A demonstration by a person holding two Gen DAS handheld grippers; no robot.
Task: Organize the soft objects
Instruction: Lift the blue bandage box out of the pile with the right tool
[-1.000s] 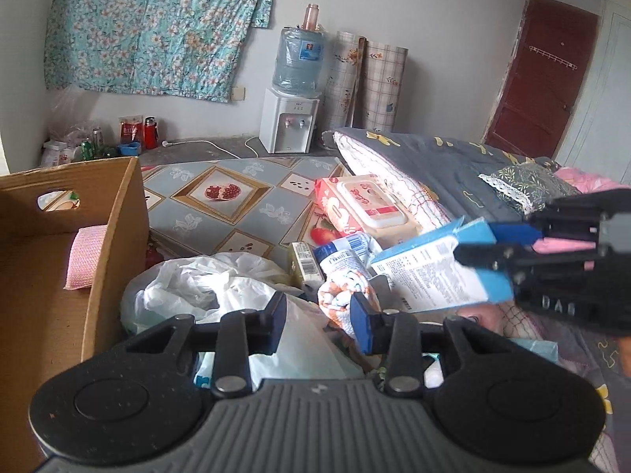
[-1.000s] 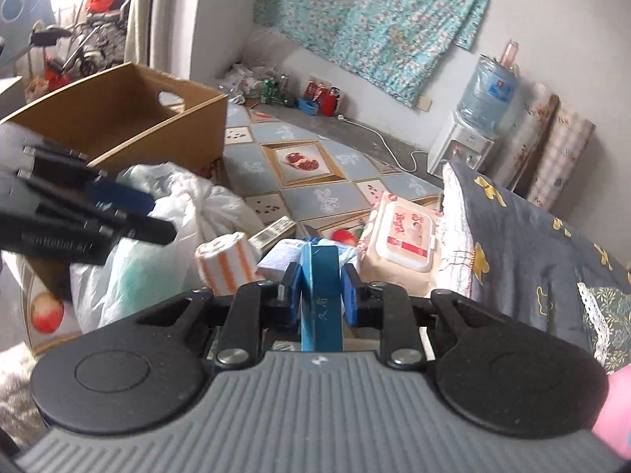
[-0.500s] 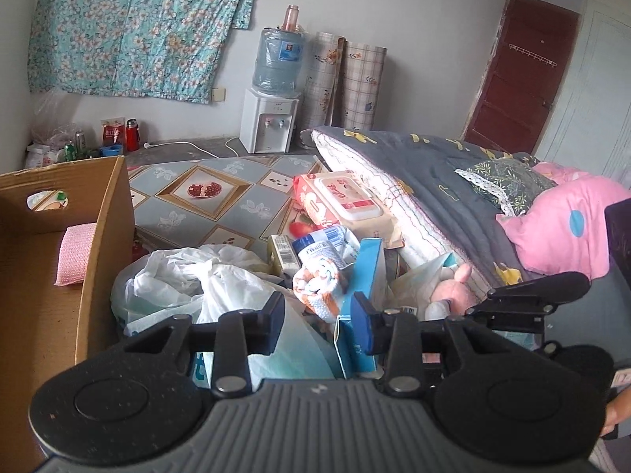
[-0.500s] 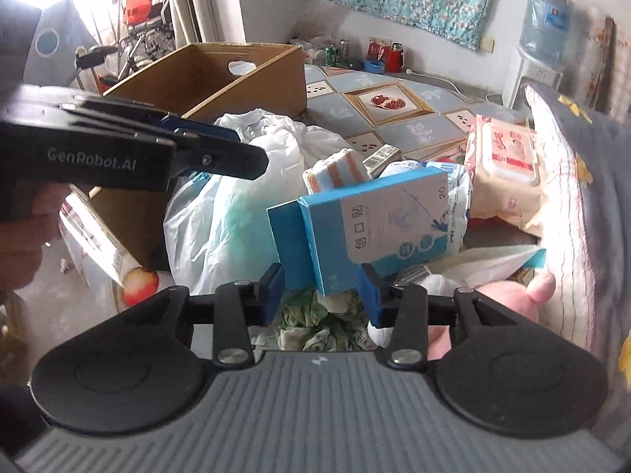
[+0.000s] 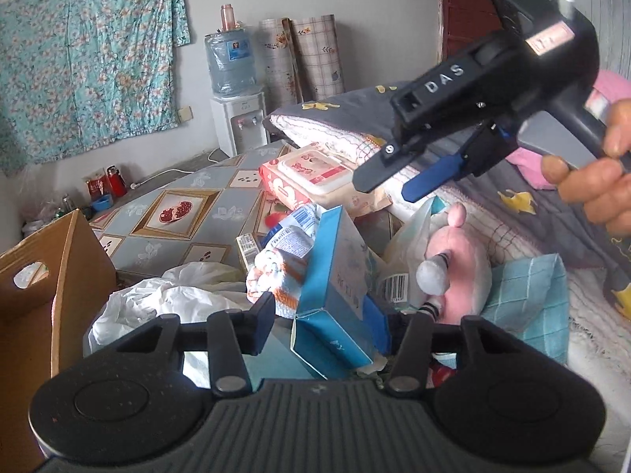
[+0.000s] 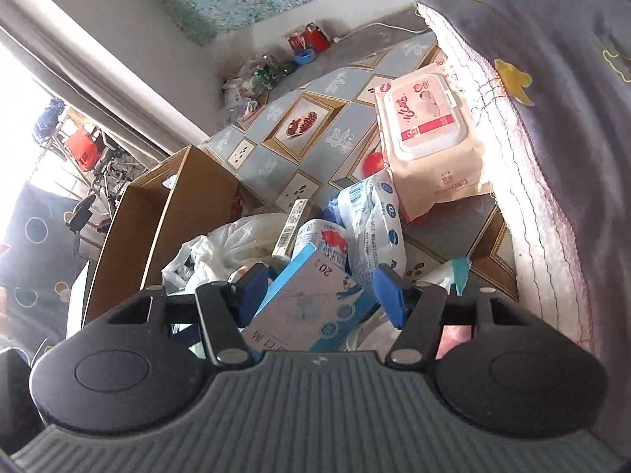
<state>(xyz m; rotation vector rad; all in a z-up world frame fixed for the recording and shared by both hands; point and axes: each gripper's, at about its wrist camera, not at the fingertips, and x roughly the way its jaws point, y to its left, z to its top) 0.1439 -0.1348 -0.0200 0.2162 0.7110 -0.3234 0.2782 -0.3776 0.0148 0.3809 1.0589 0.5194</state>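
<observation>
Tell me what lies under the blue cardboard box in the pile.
The blue cardboard box leans on a white plastic bag and an orange-striped rolled cloth. Whatever is directly beneath it is covered.

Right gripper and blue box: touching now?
Apart. Left wrist view shows the right gripper raised and open, a clear gap between its fingertips and the blue box.

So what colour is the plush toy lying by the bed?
Pink. The plush toy shows best in the left wrist view.
</observation>
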